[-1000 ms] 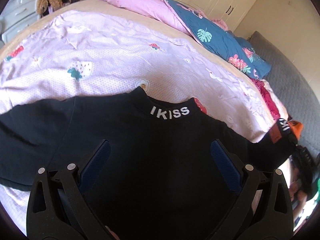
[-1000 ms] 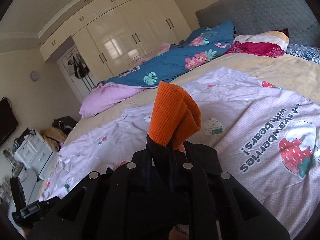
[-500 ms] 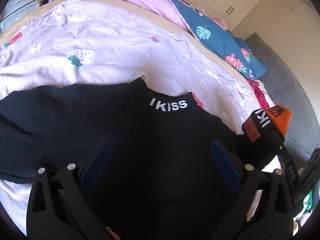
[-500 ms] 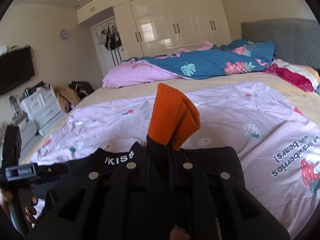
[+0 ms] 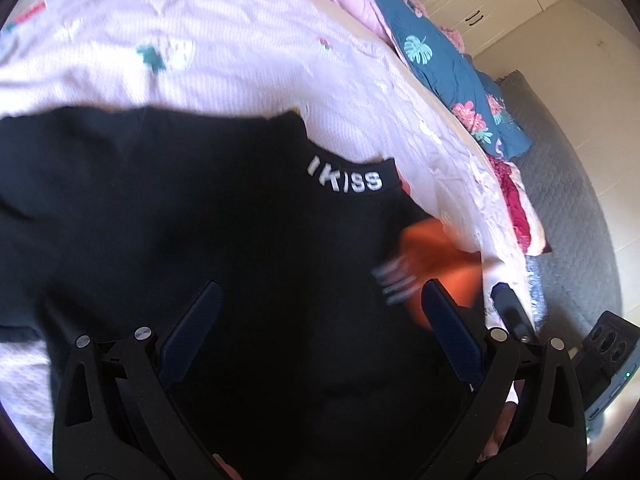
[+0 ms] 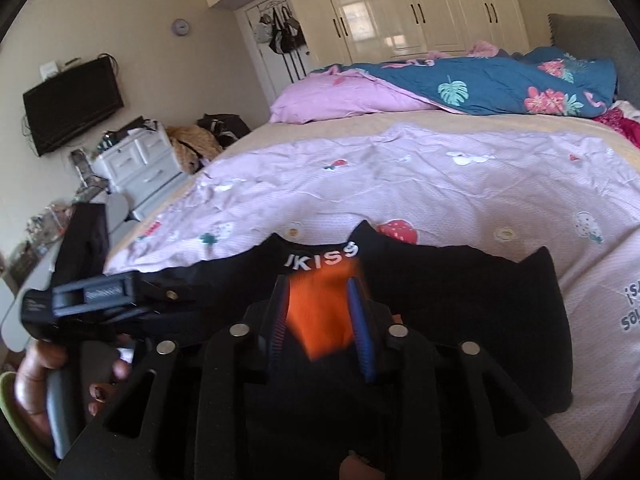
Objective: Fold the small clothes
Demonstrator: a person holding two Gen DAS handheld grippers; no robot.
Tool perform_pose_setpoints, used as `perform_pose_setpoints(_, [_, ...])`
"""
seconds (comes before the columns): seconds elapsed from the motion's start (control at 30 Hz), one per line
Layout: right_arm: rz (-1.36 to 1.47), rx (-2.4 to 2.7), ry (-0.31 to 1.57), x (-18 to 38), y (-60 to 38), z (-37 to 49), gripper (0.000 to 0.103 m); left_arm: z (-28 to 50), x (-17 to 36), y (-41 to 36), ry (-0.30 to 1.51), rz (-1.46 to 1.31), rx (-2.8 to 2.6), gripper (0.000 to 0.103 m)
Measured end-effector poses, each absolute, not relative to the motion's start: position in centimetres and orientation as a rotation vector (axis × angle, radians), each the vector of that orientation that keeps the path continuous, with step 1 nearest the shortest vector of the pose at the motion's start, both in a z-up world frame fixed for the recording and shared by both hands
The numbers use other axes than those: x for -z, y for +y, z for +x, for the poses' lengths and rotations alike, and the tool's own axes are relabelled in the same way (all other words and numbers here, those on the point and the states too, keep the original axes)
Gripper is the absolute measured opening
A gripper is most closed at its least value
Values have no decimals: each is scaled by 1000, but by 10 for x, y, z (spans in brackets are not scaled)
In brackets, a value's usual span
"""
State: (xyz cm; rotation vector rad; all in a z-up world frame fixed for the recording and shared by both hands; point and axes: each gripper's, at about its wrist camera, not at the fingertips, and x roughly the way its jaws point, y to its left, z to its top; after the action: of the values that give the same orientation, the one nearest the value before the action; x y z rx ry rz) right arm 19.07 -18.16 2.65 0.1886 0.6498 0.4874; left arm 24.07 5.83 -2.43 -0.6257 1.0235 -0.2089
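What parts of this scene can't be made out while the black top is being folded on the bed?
- Orange cuff: motion-blurred in both wrist views; whether the right hand-held gripper, whose jaws have just been opening, touches it is unclear.
- Black top: its lower hem is hidden behind the left hand-held gripper and cut off by the frame edge.
- Bedspread lettering: cut off at the right wrist view's edge.

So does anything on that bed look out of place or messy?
Mostly the far side: a blue floral duvet lies bunched against the pink bedding. The lilac sheet is creased. The black top lies flat, its orange cuff between the right gripper's parted jaws.
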Motion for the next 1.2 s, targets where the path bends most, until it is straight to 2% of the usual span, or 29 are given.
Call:
perform_pose_setpoints(0.13, [166, -442, 642, -30, -190, 190, 38, 241, 37, 46, 1057, -651, 266, 93])
perform_pose_setpoints(0.3, [198, -335, 691, -21, -213, 201, 40, 243, 48, 17, 1105, -599, 324, 76])
perform_pose_setpoints(0.37, [218, -303, 704, -18, -222, 204, 40, 245, 54, 6, 1125, -577, 338, 63])
perform_pose_setpoints(0.5, [247, -256, 708, -15, -238, 207, 43, 247, 61, -10, 1140, -525, 321, 54])
perform_pose_setpoints(0.57, [265, -245, 706, -14, -243, 206, 43, 248, 62, -12, 1129, -512, 292, 31])
perform_pose_setpoints(0.6, [270, -242, 703, -15, -245, 206, 43, 251, 64, -11, 1129, -518, 291, 29])
perform_pose_setpoints(0.67, [273, -234, 694, -15, -249, 206, 43, 253, 65, -13, 1116, -523, 303, 15])
perform_pose_setpoints(0.73, [279, -225, 689, -15, -251, 207, 43, 255, 63, -16, 1104, -512, 315, 9])
perform_pose_setpoints(0.83, [291, -200, 683, -16, -260, 208, 43, 252, 48, -20, 1061, -486, 342, 6])
perform_pose_setpoints(1.2, [407, -47, 640, -22, -325, 203, 44, 217, -46, 1, 785, -481, 421, 4])
